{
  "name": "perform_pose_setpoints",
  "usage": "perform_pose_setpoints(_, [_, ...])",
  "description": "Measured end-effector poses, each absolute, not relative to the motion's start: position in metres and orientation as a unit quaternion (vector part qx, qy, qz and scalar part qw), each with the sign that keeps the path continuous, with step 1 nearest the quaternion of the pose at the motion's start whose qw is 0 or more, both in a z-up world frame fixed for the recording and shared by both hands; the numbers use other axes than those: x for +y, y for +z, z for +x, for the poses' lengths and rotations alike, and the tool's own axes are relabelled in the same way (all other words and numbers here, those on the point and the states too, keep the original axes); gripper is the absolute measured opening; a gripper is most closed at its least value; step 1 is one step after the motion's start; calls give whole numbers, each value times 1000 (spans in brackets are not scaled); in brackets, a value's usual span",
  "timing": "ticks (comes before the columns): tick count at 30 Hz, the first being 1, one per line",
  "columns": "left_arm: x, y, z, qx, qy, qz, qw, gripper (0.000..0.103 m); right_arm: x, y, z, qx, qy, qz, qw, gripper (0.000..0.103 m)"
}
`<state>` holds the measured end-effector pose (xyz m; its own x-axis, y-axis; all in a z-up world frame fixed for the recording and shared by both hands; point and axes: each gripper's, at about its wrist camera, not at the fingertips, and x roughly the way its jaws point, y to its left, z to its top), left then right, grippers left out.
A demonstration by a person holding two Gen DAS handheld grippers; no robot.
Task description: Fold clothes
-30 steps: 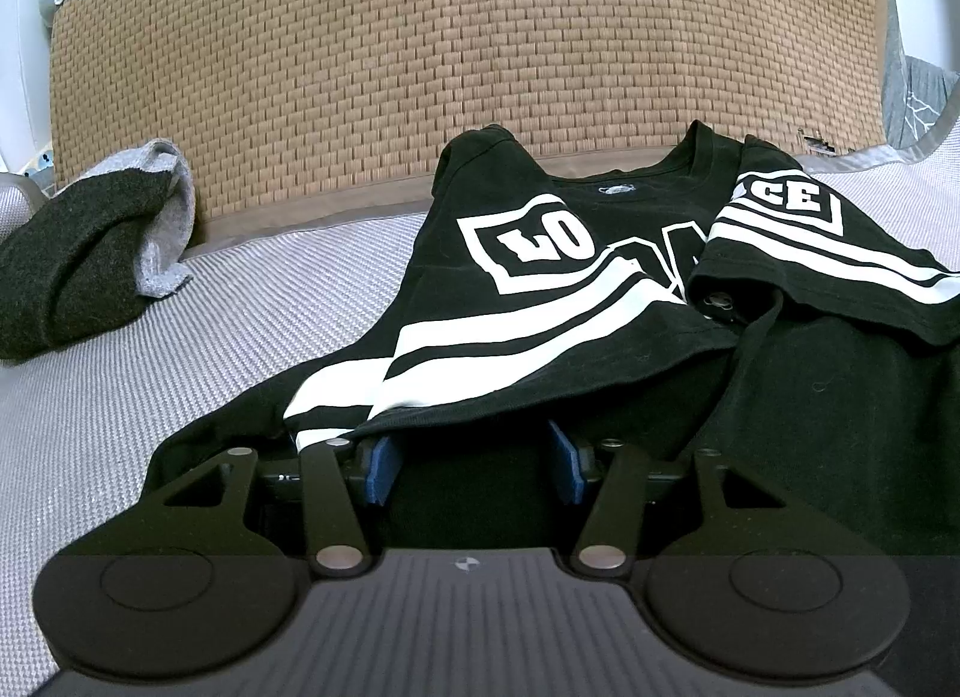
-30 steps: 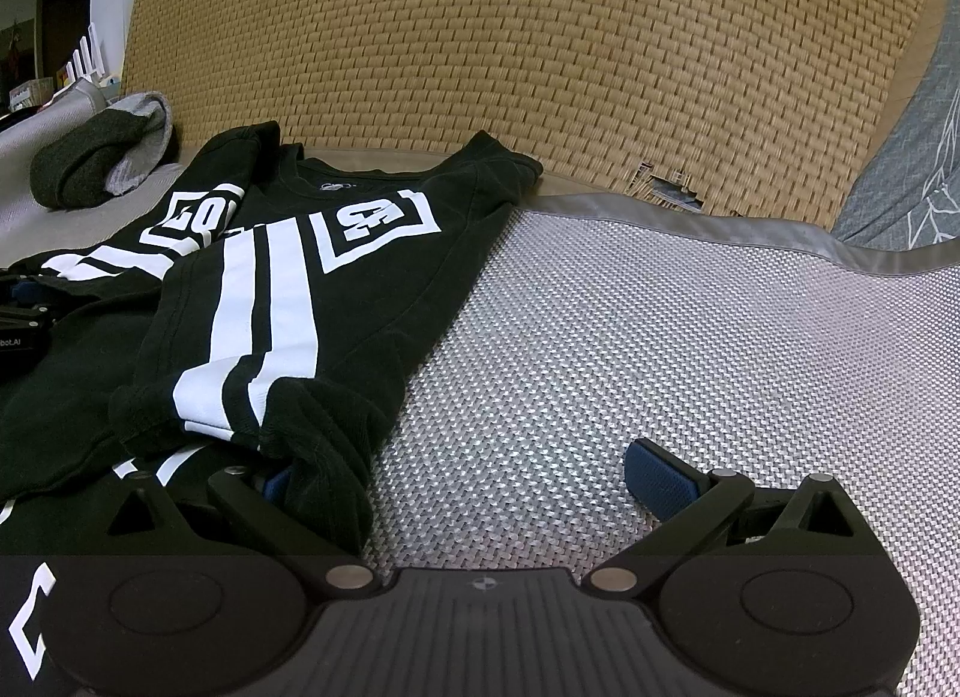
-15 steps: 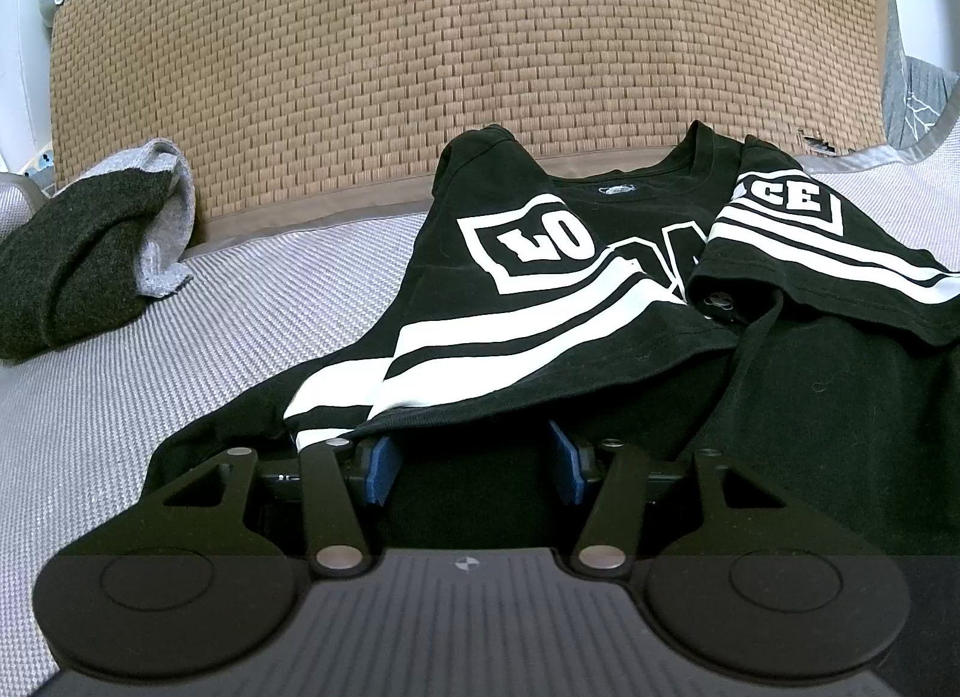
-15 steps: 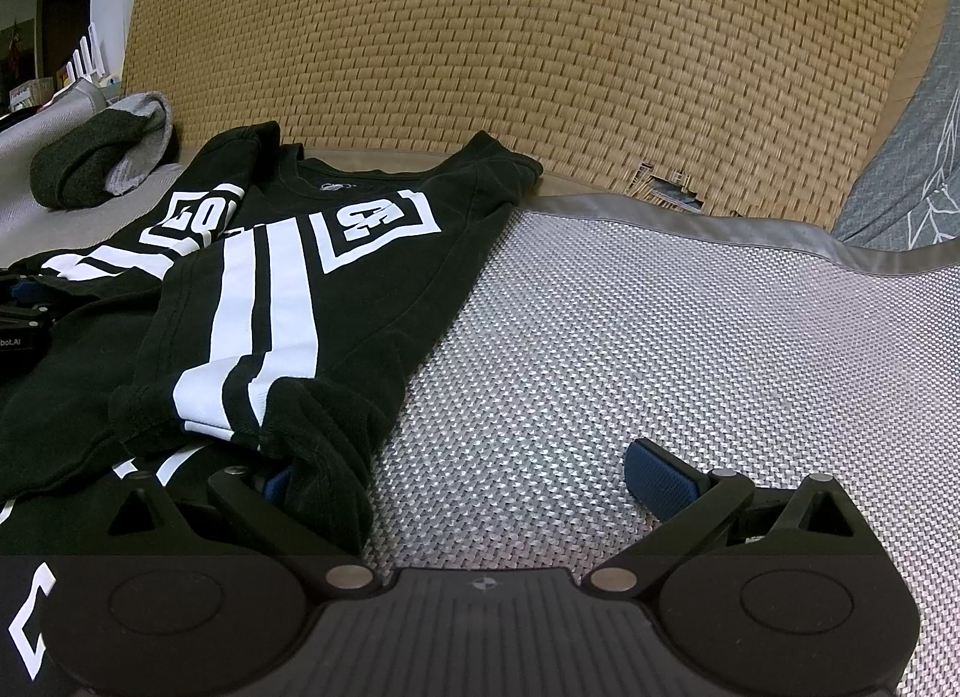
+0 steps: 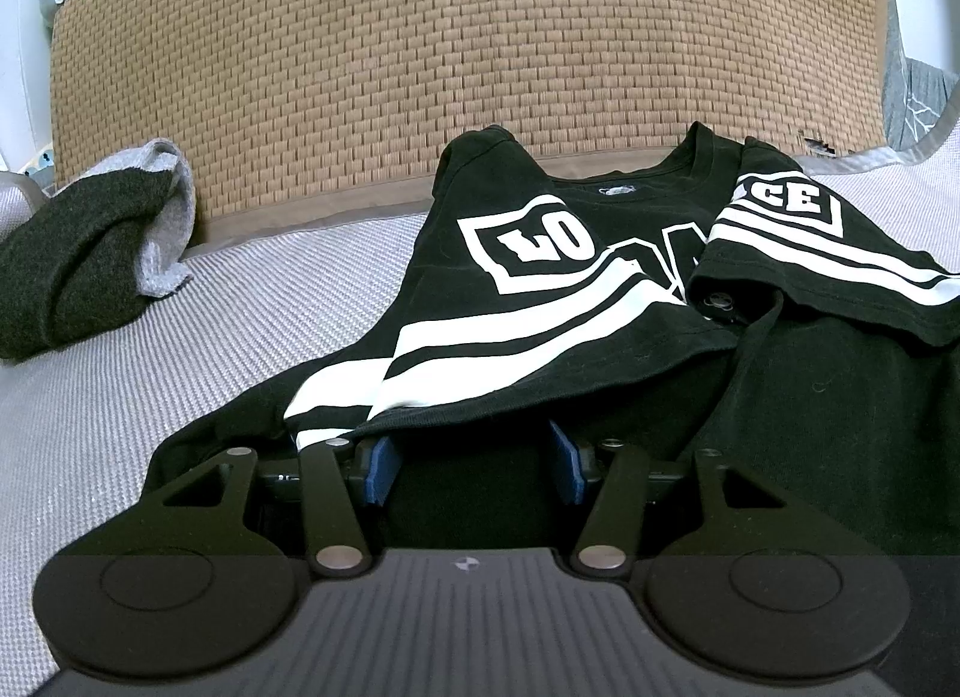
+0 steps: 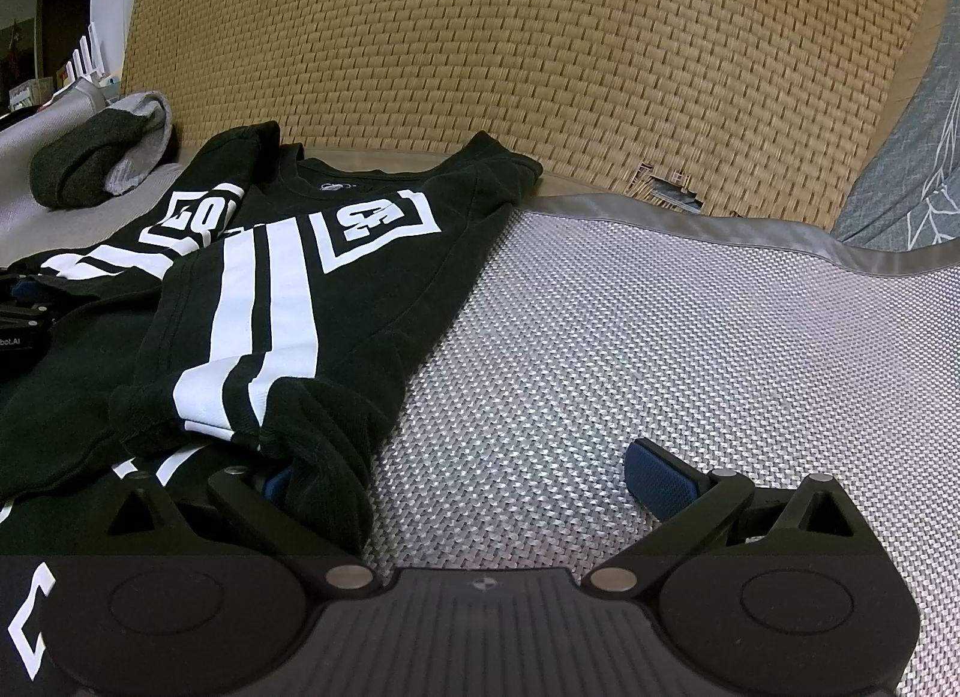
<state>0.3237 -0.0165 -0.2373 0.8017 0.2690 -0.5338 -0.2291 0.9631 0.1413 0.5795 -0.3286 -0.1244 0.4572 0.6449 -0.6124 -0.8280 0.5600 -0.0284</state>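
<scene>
A black T-shirt (image 5: 540,301) with white stripes and lettering lies on the grey woven mat (image 5: 180,367), collar toward the headboard, both sleeves folded in over the chest. My left gripper (image 5: 473,469) rests at the shirt's lower part, its blue pads (image 5: 378,469) standing apart with black cloth between them and the striped sleeve edge draped over their tips. In the right wrist view the T-shirt (image 6: 336,277) fills the left. My right gripper (image 6: 468,478) is wide open at its right edge. A bunched fold half hides one pad; the other pad (image 6: 657,478) lies on bare mat (image 6: 660,307).
A rolled dark grey garment (image 5: 78,271) sits at the far left of the mat, also seen as the grey garment (image 6: 96,163) in the right wrist view. A woven rattan headboard (image 5: 450,37) stands behind. A grey patterned cushion (image 6: 900,181) is at the right. The left gripper's body (image 6: 21,313) shows at that view's left edge.
</scene>
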Motion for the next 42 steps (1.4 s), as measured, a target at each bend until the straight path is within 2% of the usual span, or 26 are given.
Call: perform_pose_setpoints(42, [-14, -236, 322, 281, 129, 22, 951, 54, -332, -125, 583, 280, 445, -149, 838, 103])
